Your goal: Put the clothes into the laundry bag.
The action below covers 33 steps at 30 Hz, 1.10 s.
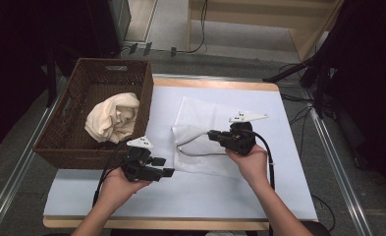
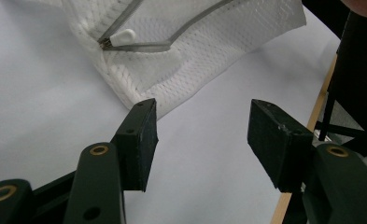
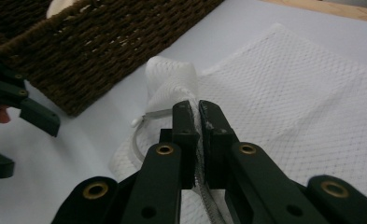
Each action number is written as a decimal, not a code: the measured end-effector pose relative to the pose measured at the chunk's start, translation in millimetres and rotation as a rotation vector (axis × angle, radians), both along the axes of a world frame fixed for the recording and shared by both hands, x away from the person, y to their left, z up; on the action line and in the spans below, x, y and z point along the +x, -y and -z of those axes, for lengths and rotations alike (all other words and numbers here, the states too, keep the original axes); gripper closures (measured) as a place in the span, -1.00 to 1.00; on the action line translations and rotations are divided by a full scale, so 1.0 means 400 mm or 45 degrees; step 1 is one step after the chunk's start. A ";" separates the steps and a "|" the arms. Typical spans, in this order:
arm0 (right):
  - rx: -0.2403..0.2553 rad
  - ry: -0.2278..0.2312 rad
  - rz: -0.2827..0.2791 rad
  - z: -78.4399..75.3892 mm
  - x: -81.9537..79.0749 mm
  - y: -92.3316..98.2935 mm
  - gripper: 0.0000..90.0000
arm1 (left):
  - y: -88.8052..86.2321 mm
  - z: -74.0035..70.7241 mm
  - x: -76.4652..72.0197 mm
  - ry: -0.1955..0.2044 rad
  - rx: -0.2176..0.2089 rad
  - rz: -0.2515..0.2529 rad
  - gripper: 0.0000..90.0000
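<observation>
Brown wicker basket (image 1: 77, 137) at table's (image 1: 220, 196) left — cream cloth (image 1: 114, 118) inside

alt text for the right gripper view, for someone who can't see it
The right gripper has its two black jaws shut on a fold of the white mesh laundry bag, lifting its zipper edge off the pale table. A dark wicker basket stands behind, and the left gripper is at the left edge.

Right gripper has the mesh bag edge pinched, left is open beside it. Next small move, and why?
Probably bring the left gripper in to pinch the opposite lip of the white mesh bag near the zipper pull. The right gripper is shut on the mesh by the zipper, lifting that edge, while the left's jaws stand open just short of the bag. The cream cloth sits in the wicker basket.
</observation>
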State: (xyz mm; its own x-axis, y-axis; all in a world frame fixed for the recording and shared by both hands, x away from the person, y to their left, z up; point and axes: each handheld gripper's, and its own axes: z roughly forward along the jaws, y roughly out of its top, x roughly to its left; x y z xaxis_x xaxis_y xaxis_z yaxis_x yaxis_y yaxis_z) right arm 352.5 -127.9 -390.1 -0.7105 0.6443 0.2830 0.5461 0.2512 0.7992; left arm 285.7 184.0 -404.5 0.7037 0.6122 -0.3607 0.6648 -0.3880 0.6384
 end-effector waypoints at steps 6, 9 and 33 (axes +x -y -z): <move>-0.021 -0.007 -0.042 -0.009 -0.022 0.007 0.93 | -0.008 -0.005 -0.002 0.007 -0.018 -0.003 -0.04; -0.027 -0.024 -0.051 -0.006 -0.031 0.014 0.93 | -0.011 -0.009 -0.004 0.011 -0.023 -0.002 -0.04; -0.048 -0.111 -0.093 0.022 -0.017 0.000 0.94 | -0.022 -0.120 0.052 0.045 0.046 0.057 -0.02</move>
